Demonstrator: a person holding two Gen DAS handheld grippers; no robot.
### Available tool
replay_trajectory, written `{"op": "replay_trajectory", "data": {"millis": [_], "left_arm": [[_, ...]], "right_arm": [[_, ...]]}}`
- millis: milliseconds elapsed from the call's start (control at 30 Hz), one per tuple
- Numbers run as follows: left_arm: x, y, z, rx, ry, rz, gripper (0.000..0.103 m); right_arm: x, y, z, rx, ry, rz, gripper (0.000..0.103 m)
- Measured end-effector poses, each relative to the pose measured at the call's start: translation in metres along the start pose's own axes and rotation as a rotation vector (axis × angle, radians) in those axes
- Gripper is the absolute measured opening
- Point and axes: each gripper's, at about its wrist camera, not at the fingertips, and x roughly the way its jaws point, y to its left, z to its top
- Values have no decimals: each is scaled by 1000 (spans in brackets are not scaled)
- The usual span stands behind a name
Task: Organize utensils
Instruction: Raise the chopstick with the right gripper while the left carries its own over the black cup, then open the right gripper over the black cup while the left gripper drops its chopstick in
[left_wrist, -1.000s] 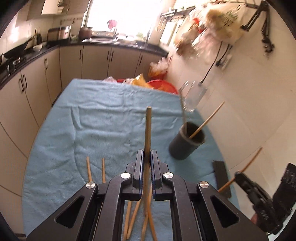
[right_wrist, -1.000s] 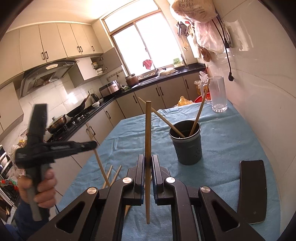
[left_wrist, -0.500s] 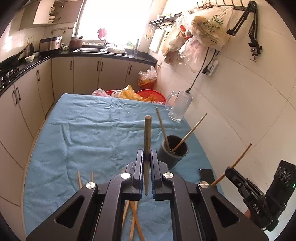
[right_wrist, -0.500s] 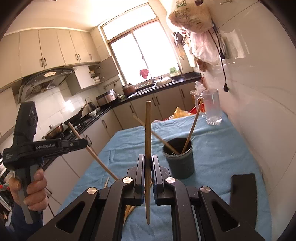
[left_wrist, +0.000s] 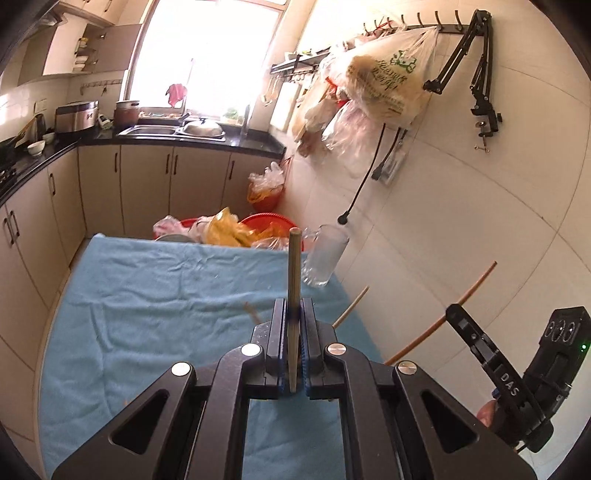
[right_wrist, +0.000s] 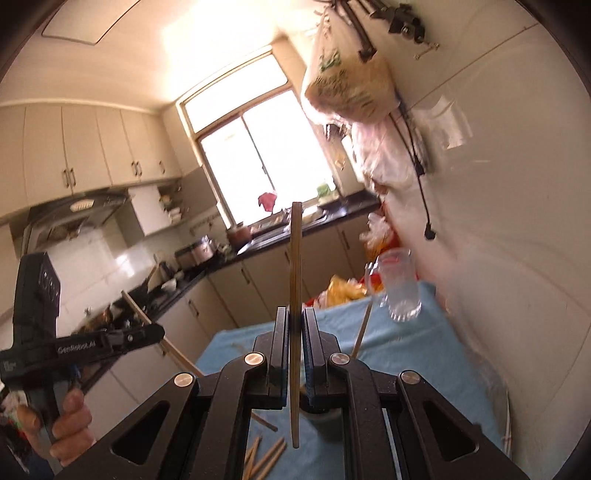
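My left gripper (left_wrist: 294, 314) is shut on a wooden chopstick (left_wrist: 294, 266) that stands upright between its pads, above the blue-cloth table (left_wrist: 147, 295). My right gripper (right_wrist: 295, 317) is shut on a second chopstick (right_wrist: 295, 258), also upright. Each gripper shows in the other's view: the right gripper (left_wrist: 452, 312) with its slanted chopstick (left_wrist: 465, 295), the left gripper (right_wrist: 159, 332) held by a hand (right_wrist: 70, 424). The dark holder is almost hidden behind the gripper bodies; a chopstick (right_wrist: 364, 325) pokes up from it. Loose chopsticks (right_wrist: 266, 458) lie on the cloth below.
A glass mug (left_wrist: 325, 258) stands at the table's far right corner by the tiled wall (left_wrist: 461, 221). Red basins and plastic bags (left_wrist: 236, 230) sit past the far edge. Bags (left_wrist: 384, 85) hang on the wall above. Kitchen counters (left_wrist: 177, 136) run behind and to the left.
Both grippers have risen with their chopsticks and both views now look higher and farther. The dark holder has slid out of sight behind the gripper bodies.
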Motion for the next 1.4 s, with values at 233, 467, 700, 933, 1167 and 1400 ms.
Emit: {"op": "replay_trajectory", "data": {"millis": [233,467,700,933,1167,1400], "left_arm": [[37,-9,13,5,12,4,6],[81,7,-1,-27,94,5,6],[105,19,-16,-40,146,23,6],[109,26,-23,-54,151,31,6],[90,22,-21,-44,124,16,16],[47,15,-26,-28,53,16,36]], "right_arm": [[34,-18,18,18,-2,-49,8],[74,-41,4,65,76,-66,8],[98,-52,-19,78,170,-79,8],[110,-53,-34,85,225,-85,10],[94,-51,-23,83,189,-92,28],[58,-43,-17,79,147,-84,39]]}}
